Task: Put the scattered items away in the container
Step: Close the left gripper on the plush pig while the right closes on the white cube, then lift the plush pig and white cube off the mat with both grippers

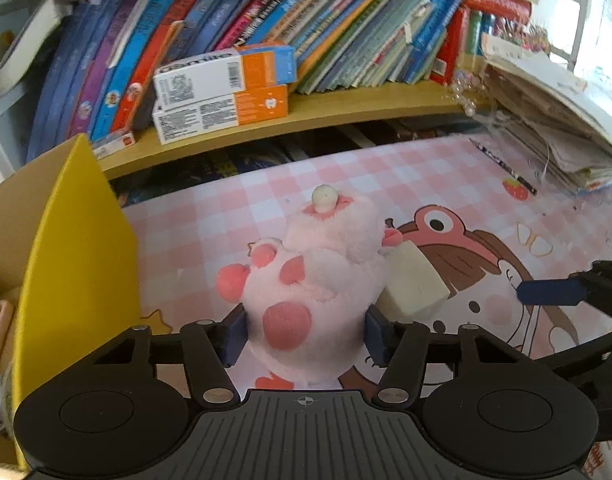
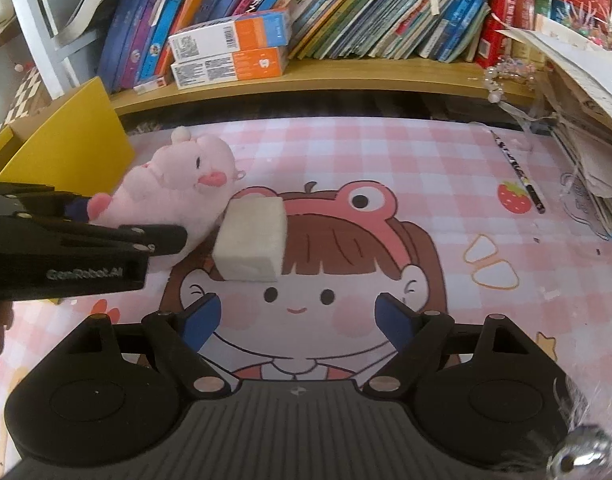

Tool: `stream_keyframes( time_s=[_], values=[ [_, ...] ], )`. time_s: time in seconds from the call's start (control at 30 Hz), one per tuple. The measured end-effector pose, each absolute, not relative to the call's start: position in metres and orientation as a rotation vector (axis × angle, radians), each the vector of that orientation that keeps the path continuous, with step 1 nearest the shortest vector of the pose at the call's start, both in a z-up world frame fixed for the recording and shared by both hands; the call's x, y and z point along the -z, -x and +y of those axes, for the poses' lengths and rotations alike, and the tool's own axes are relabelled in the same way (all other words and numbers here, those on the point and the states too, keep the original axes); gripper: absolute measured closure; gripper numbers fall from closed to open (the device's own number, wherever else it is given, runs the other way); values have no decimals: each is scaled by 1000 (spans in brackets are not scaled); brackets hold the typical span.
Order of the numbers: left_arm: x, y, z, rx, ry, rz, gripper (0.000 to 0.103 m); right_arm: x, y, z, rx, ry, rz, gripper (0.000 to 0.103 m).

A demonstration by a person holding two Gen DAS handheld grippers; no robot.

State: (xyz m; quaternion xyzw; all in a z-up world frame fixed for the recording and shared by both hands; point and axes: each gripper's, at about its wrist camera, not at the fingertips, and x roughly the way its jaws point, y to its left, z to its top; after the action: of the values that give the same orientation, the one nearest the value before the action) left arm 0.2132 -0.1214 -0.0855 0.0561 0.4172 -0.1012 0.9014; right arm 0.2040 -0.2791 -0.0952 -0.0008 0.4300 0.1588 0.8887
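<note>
Left wrist view: the pink plush toy [image 1: 306, 280] is seen between the fingers of the left gripper [image 1: 306, 330], whose blue pads press into its sides, so the toy is judged to be gripped about its lower body, head pointing away from the claw. A white foam block [image 1: 414, 284] lies touching the plush just ahead and to the right of that claw, probably where it was scattered. The yellow cardboard box [image 1: 74, 248], taken to be the container, stands close on the left of the claw with its flap raised, which would allow a short sideways carry; a few items are dimly seen inside it.

In the right wrist view the right gripper [image 2: 298, 318] is held with its fingers spread and nothing between them, low over the pink checked mat [image 2: 386, 152]. The block sits directly ahead of it, so this claw is judged to be lined up for that pick. A pencil [image 2: 518, 172] lies well apart, ahead and to the right.
</note>
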Motion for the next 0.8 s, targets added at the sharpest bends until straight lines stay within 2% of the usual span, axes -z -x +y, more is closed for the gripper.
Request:
stream_keyframes(
  time_s=[0.43, 0.5, 0.67, 0.8],
  values=[
    [80, -209, -103, 151, -70, 850, 46, 104, -225, -253, -387, 67, 874, 23],
    [79, -209, -101, 145, -69, 849, 46, 106, -229, -249, -392, 74, 871, 26],
    [79, -208, -100, 140, -71, 847, 46, 111, -243, -243, -381, 87, 870, 39],
    [79, -208, -100, 139, -70, 846, 46, 113, -251, -242, -376, 81, 871, 42]
  ],
)
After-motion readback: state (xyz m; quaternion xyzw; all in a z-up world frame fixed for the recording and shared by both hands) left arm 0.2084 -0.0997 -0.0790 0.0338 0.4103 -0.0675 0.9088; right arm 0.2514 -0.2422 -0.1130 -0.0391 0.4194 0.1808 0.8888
